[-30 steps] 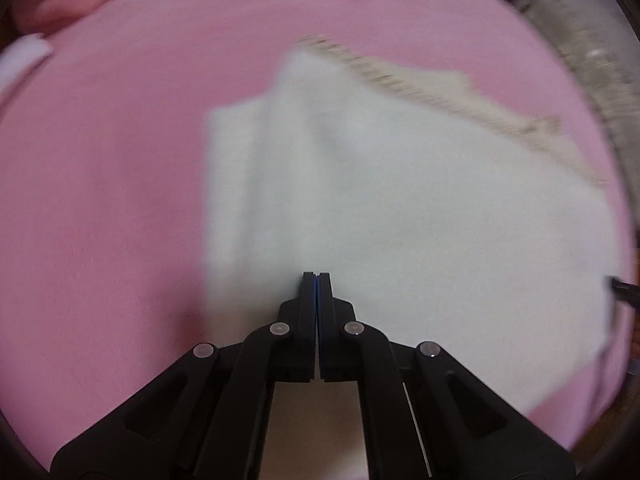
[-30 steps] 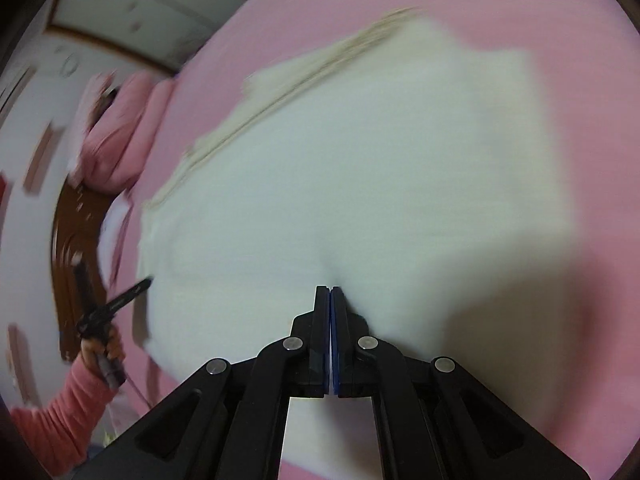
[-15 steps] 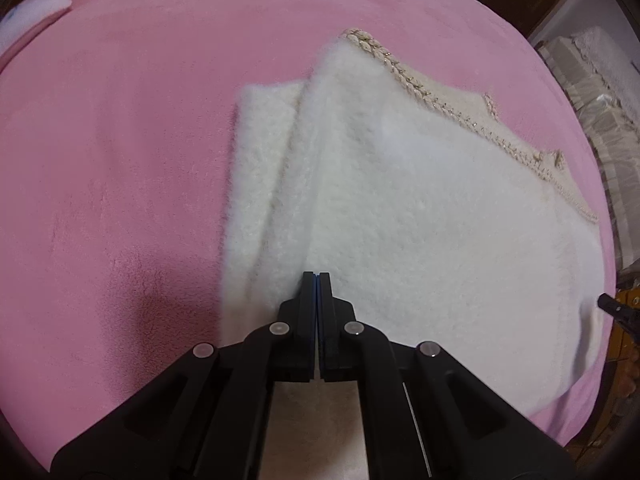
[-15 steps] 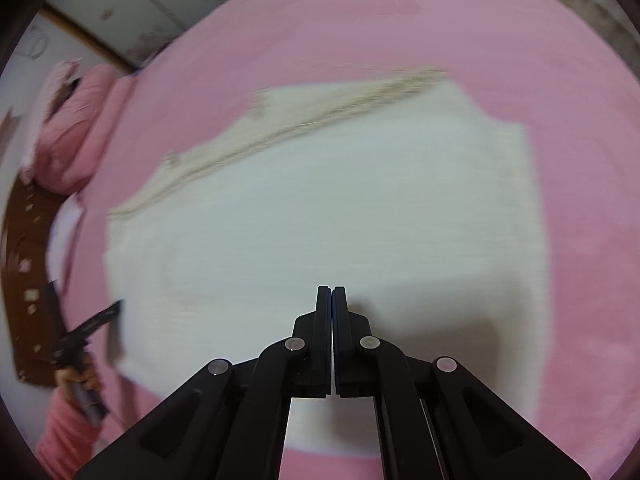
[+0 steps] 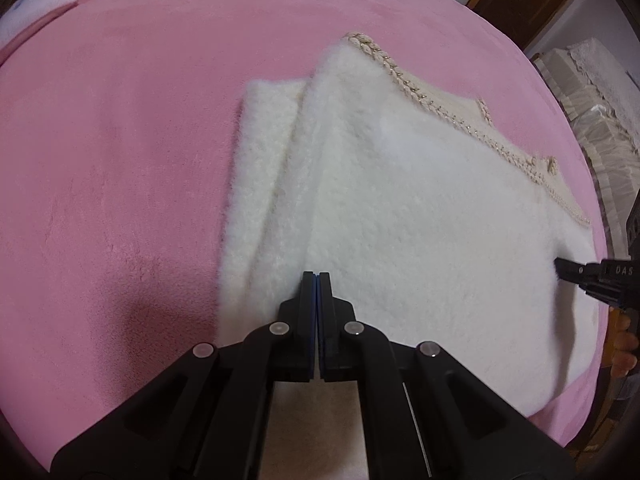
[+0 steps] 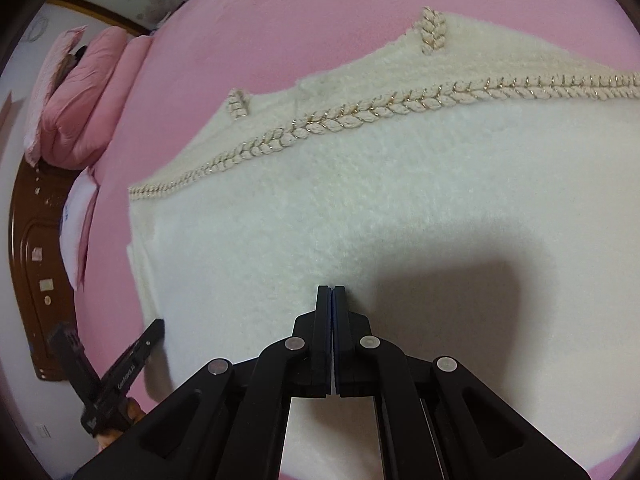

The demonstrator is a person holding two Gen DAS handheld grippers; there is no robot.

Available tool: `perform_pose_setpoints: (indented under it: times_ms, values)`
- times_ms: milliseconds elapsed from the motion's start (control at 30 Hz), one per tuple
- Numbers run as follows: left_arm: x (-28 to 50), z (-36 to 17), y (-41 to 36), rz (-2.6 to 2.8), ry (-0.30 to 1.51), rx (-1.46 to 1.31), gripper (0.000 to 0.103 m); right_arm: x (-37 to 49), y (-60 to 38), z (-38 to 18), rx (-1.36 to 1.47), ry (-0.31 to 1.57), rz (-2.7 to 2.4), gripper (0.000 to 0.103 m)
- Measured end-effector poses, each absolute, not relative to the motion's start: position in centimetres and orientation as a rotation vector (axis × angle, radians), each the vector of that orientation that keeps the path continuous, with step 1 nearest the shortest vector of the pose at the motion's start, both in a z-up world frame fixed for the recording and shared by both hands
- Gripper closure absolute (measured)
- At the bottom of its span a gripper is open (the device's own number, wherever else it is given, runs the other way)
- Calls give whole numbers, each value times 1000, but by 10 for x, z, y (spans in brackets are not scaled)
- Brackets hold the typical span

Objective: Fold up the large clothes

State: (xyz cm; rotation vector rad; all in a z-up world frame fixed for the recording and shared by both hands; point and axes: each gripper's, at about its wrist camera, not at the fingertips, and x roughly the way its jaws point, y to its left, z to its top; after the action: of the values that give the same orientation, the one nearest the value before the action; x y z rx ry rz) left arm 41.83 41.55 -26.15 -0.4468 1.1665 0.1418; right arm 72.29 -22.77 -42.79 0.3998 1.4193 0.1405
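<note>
Below the left gripper [image 5: 316, 276], whose jaws are pressed together with nothing between them, lies the white garment [image 5: 420, 216], folded on the pink bed [image 5: 120, 160]. A narrower folded layer sticks out to that gripper's left, and the braided trim [image 5: 404, 80] runs along the garment's far edge. A second ago this view was blurred; it is now sharp, and the garment sits in much the same place ahead of the gripper. The right gripper [image 6: 332, 289] is likewise closed and empty, pointing down at the garment [image 6: 360, 208]. Since a second ago it has swept well across the bed: the trim [image 6: 360, 114], then a faint smear far ahead, now stretches large and crisp just ahead of its tips. In the left view the right gripper's tip has come in farther at the right edge. Pink pillows [image 6: 76, 100] lie far to the right gripper's left.
</note>
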Motion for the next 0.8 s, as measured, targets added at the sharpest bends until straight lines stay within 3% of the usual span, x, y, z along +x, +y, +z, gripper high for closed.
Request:
perform_pose_setpoints:
  times_ms: [100, 400, 567, 667, 700, 767, 800]
  values:
    - [415, -262, 421, 130, 1166, -492, 102, 721, -178, -420, 320, 1461, 160, 103]
    - [407, -257, 423, 151, 1174, -535, 102, 724, -174, -438, 186, 1530, 156, 103]
    - [393, -229, 423, 159, 1156, -606, 102, 738, -177, -447, 197, 1602, 214, 103]
    - [365, -203, 421, 187, 1051, -667, 102, 740, -167, -447, 107, 1579, 250, 103]
    - [352, -193, 420, 187, 990, -702, 100, 742, -163, -447, 77, 1568, 258, 103]
    - [326, -181, 417, 206, 900, -749, 84, 742, -162, -448, 84, 1562, 246, 103]
    - [316, -177, 415, 227, 875, -773, 61, 742, -162, -448, 86, 1561, 245, 103]
